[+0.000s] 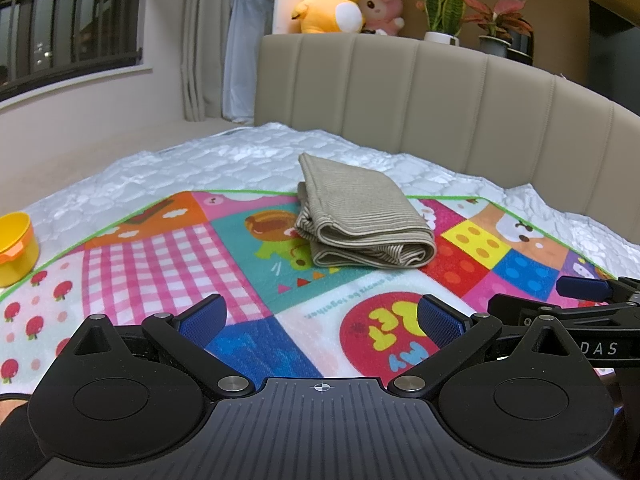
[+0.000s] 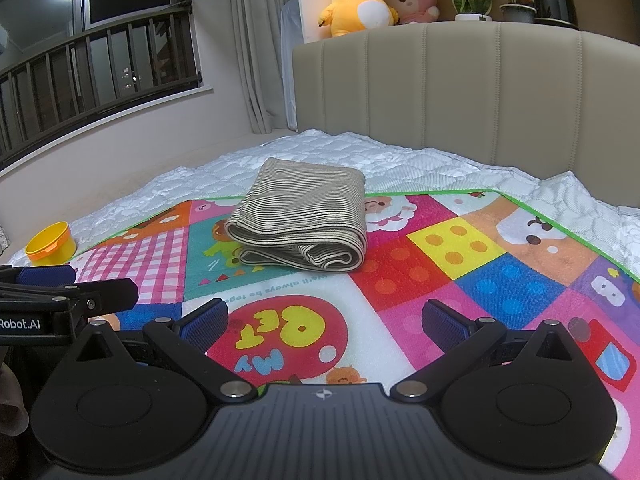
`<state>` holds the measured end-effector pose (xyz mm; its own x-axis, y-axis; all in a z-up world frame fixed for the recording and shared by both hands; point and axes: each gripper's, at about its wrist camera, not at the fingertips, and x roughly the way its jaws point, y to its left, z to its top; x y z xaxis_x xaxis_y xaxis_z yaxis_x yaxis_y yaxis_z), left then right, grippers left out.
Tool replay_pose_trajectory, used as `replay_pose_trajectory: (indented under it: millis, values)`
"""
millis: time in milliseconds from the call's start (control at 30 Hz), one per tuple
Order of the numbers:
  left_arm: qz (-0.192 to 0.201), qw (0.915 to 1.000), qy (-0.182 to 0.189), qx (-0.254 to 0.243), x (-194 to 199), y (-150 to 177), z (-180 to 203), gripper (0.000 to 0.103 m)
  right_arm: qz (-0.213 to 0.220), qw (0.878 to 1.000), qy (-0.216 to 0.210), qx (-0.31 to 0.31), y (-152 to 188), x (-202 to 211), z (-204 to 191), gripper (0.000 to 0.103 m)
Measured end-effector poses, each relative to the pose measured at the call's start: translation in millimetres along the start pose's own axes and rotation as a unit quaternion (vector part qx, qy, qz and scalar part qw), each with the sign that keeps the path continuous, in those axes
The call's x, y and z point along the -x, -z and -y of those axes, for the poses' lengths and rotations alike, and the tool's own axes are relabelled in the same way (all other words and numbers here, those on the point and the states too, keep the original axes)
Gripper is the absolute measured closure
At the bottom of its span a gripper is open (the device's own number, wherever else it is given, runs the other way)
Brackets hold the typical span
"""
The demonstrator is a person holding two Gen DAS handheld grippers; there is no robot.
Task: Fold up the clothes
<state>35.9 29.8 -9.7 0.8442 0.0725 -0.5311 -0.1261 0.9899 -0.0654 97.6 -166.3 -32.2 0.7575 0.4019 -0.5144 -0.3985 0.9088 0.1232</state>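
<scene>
A grey-striped garment point(image 1: 362, 220) lies folded into a compact bundle on the colourful play mat point(image 1: 168, 248), near its far edge. It also shows in the right wrist view point(image 2: 304, 220). My left gripper point(image 1: 322, 318) is open and empty, held above the mat well short of the bundle. My right gripper point(image 2: 324, 320) is open and empty, also short of the bundle. The right gripper's fingers point(image 1: 588, 288) show at the right edge of the left wrist view. The left gripper's fingers point(image 2: 48, 276) show at the left edge of the right wrist view.
The mat point(image 2: 480, 264) lies on a white quilted mattress point(image 1: 200, 160) with a beige padded headboard point(image 1: 440, 92) behind. A yellow cup point(image 1: 16, 246) sits on the mattress at the left, also in the right wrist view point(image 2: 52, 244). Plush toys point(image 1: 332, 0) and potted plants point(image 1: 496, 24) stand above the headboard.
</scene>
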Motion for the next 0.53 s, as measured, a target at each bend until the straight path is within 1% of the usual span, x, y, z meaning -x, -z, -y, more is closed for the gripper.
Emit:
replay_pose_trajectory:
  millis: [433,533]
  values:
    - [0.004,1.0000,0.003,0.000,1.8,-0.3,-2.1,0.000,0.003,1.000,-0.002,0.008,-0.8,1.9,-0.3,0.000]
    - [0.015,0.9999,0.004,-0.001,5.1,0.4,-2.0,0.000,0.004,0.999,-0.023,0.034,-4.2,0.7,-3.6,0.000]
